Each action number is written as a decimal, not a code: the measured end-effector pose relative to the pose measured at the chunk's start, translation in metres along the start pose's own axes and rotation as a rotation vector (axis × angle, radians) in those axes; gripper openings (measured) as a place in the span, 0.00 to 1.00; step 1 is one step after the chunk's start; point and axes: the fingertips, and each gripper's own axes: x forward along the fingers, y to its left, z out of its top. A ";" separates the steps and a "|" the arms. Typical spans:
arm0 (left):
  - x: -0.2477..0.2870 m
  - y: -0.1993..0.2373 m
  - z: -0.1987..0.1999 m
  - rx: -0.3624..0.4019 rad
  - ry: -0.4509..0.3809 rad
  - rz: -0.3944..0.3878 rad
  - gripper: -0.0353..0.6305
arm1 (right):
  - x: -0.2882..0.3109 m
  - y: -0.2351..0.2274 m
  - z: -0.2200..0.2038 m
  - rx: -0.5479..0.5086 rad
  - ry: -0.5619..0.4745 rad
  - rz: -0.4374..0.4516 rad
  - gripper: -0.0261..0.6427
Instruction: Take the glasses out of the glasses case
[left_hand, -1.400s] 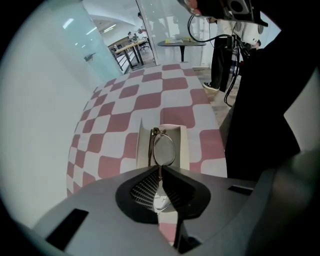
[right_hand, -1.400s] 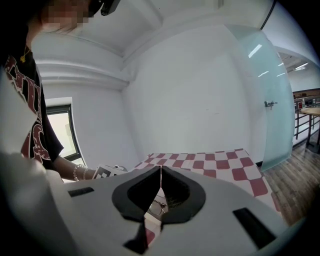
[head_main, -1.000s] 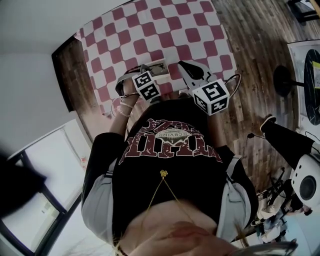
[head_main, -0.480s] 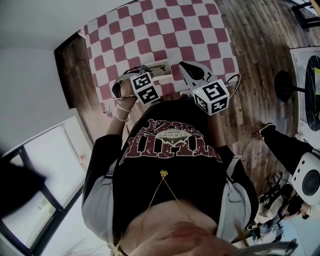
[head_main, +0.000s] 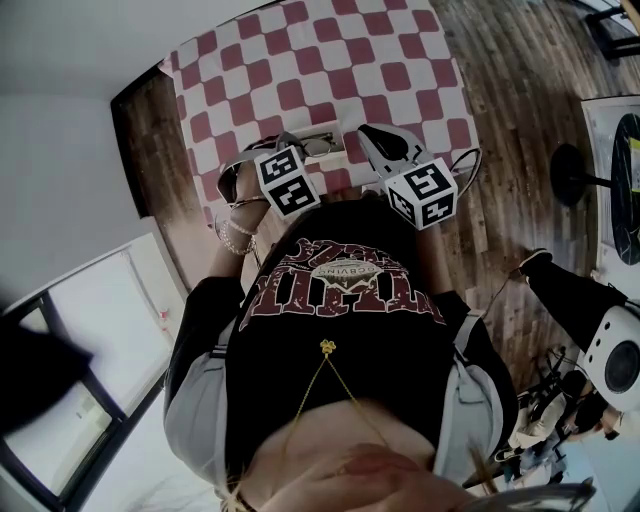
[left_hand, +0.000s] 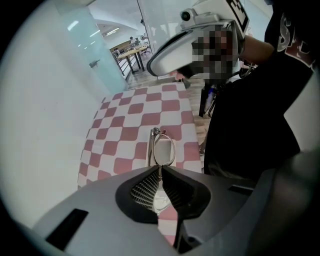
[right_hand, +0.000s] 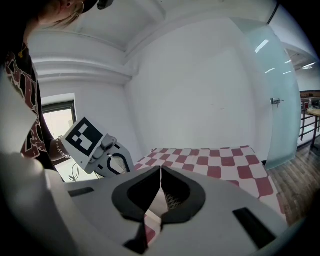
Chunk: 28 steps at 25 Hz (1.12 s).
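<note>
The glasses (left_hand: 164, 150) are in the left gripper (left_hand: 159, 170). Its jaws are closed on the thin metal frame near the middle. One lens stands out past the tips and the other lens sits back in the hollow between the jaws. A folded side arm of the frame lies along the left of the front lens.

In the head view the glasses (head_main: 322, 146) are over the near edge of the table (head_main: 300, 60), close in front of the person. The table has a red and white checked cloth. I cannot tell if the glasses touch the cloth or are held a little above it.

The right gripper (right_hand: 160, 170) is just beside the left one. Its jaws are together at the tips and hold nothing; only the checked cloth shows through the hollow behind them.

The person wears a black shirt (head_main: 345, 330) with red print and a bracelet (head_main: 235, 235) on the left wrist. A wooden floor (head_main: 500, 60) is to the right of the table.
</note>
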 end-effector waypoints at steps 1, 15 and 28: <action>-0.002 0.000 0.000 -0.002 -0.002 -0.003 0.09 | 0.000 -0.001 0.000 0.001 0.001 0.000 0.07; -0.036 -0.006 0.000 -0.011 0.027 -0.047 0.09 | 0.007 -0.003 -0.006 0.005 0.032 0.011 0.07; -0.063 -0.003 0.004 -0.029 0.022 -0.083 0.09 | 0.015 -0.005 -0.009 0.004 0.059 0.028 0.07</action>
